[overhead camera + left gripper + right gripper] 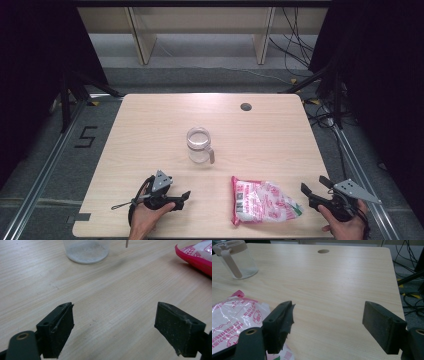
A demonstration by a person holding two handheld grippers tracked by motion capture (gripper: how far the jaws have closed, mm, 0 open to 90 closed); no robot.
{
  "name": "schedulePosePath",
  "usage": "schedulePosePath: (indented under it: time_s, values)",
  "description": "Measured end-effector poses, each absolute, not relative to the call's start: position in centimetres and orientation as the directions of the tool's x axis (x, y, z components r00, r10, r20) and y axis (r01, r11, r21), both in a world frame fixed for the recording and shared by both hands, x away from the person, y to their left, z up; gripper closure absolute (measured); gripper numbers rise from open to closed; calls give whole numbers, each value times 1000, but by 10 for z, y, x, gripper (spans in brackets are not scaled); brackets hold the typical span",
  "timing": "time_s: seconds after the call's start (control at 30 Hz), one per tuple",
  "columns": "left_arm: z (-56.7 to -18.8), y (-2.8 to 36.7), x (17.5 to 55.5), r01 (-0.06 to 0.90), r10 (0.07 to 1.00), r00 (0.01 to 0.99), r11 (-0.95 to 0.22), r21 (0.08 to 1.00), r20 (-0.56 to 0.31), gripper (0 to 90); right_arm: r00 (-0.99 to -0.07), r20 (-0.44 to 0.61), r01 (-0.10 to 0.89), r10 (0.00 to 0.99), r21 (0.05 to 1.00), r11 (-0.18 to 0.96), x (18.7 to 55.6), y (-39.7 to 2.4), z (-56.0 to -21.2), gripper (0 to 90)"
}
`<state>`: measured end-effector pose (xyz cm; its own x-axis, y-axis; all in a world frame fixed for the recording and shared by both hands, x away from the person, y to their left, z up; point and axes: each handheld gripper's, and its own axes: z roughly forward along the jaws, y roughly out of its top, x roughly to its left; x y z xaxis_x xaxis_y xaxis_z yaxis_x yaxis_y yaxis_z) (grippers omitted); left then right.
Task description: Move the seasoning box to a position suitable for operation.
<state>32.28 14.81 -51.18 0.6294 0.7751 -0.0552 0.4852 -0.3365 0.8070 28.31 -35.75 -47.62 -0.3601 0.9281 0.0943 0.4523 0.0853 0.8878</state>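
At the lower left of the high view we hold the left gripper, jaws spread wide and empty; at the lower right, the right gripper, likewise wide and empty. Between them lies the pink-and-white plastic bag, within either's reach. Farther up, at centre, stands the clear glass jar, probably awaiting filling.
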Motion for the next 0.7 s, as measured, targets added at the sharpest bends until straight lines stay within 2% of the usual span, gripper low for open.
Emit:
schedulePosePath:
  time_s: [0.1, 0.23, 0.43, 0.47, 0.53, 0.57, 0.7]
  values:
    - [-512, 150, 322, 474, 776, 629, -346, 810, -36, 148, -368, 72, 426, 927, 899, 99, 285, -360, -477, 255]
    - [-513, 150, 323, 462, 774, 634, -367, 807, -10, 152, -339, 127, 467, 932, 883, 50, 282, -357, -477, 254]
    - [-509, 145, 324, 439, 773, 635, -355, 825, -5, 172, -365, 119, 452, 924, 890, 64, 285, -359, -478, 249]
    - [-508, 144, 325, 440, 771, 636, -351, 826, -12, 181, -339, 143, 464, 930, 885, 33, 283, -357, -478, 249]
    - [-506, 140, 328, 441, 766, 641, -322, 838, -43, 215, -368, 115, 455, 923, 888, 71, 285, -361, -479, 249]
    - [-505, 136, 330, 436, 768, 638, -299, 849, -57, 226, -341, 136, 462, 930, 886, 39, 283, -358, -479, 249]
    - [-499, 124, 341, 406, 755, 655, -308, 860, -39, 281, -338, 122, 444, 933, 895, 44, 284, -359, -480, 249]
